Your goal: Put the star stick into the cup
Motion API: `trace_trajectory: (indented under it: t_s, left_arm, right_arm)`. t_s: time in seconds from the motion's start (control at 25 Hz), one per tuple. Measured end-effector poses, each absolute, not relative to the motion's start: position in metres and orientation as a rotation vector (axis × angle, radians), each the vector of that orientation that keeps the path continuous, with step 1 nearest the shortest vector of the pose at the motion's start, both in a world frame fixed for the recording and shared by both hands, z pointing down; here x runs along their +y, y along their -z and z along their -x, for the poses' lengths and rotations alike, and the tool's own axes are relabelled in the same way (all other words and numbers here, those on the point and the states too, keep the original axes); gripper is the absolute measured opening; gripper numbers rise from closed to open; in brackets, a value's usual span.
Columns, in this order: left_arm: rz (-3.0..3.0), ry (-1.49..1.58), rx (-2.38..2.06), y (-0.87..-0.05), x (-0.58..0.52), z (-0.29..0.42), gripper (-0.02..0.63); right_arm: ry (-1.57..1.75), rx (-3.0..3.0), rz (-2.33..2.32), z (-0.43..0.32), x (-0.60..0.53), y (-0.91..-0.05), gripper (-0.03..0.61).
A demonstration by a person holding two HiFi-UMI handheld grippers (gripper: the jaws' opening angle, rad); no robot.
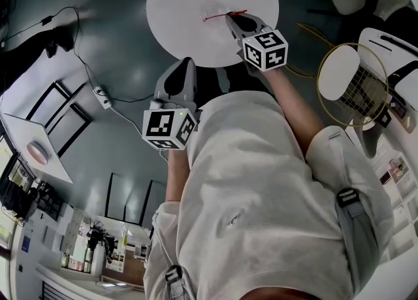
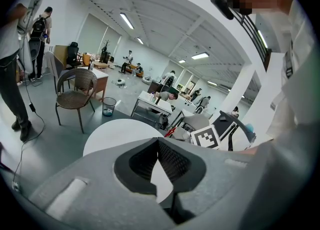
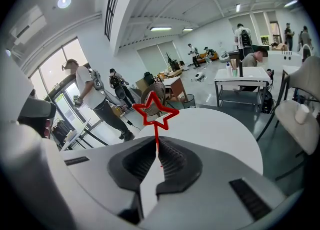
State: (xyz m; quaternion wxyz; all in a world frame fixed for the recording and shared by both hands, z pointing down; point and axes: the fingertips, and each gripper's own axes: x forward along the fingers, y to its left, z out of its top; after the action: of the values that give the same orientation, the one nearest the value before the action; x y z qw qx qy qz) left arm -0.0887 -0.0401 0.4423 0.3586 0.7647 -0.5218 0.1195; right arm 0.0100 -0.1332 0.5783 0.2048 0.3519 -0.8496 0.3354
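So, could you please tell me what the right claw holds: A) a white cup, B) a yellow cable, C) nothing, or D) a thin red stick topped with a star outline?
D: the right claw is shut on the stem of the thin red star-topped stick, the star standing beyond its tips.

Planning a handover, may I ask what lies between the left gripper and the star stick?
Just bare table between left gripper and star stick, per the head view.
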Motion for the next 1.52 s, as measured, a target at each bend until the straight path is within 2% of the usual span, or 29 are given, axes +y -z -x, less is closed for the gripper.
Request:
trace_trajectory:
  t_s: [1.52]
  left_arm:
    - [-1.965,-0.304,-1.345,-0.437,-0.040,0.097,0.011]
  right_arm:
    - [-0.959,-2.320,-0.965,-0.005,-0.131,-0.590,0.026]
